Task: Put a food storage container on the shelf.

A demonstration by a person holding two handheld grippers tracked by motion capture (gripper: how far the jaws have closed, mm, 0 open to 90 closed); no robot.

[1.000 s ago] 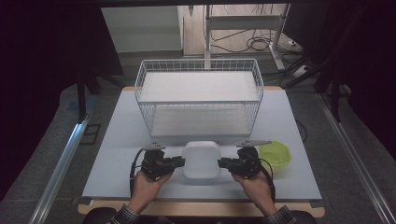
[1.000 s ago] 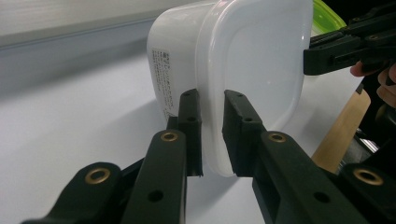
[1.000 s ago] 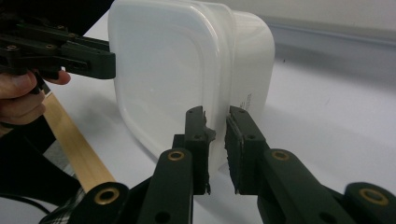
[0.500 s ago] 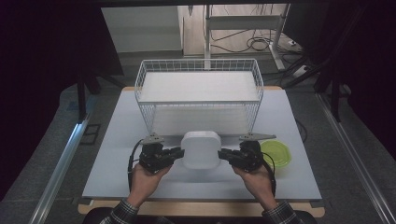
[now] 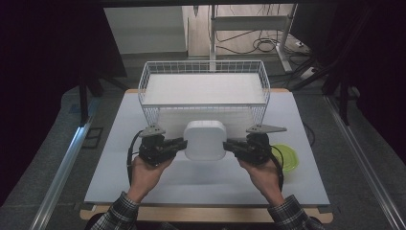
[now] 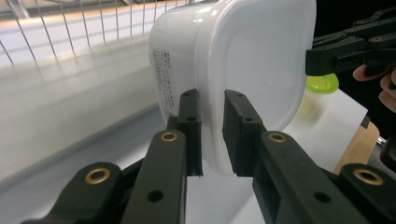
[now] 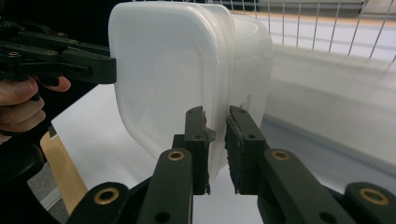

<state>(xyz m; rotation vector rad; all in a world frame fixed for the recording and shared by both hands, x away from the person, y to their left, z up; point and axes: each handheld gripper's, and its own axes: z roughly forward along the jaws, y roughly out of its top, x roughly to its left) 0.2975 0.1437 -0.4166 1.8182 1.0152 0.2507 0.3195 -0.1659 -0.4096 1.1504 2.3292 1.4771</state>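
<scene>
We see the left gripper (image 5: 178, 144) and right gripper (image 5: 231, 144) each pinching the tub (image 5: 205, 140) rim between their jaws before the basket (image 5: 204, 73).

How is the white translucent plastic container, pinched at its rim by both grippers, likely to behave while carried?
The white translucent plastic container looks thin-walled and empty, so probably light. Its rim may flex slightly where the left gripper and right gripper pinch it. The glossy surface suggests it could slip if either grip loosens.
</scene>
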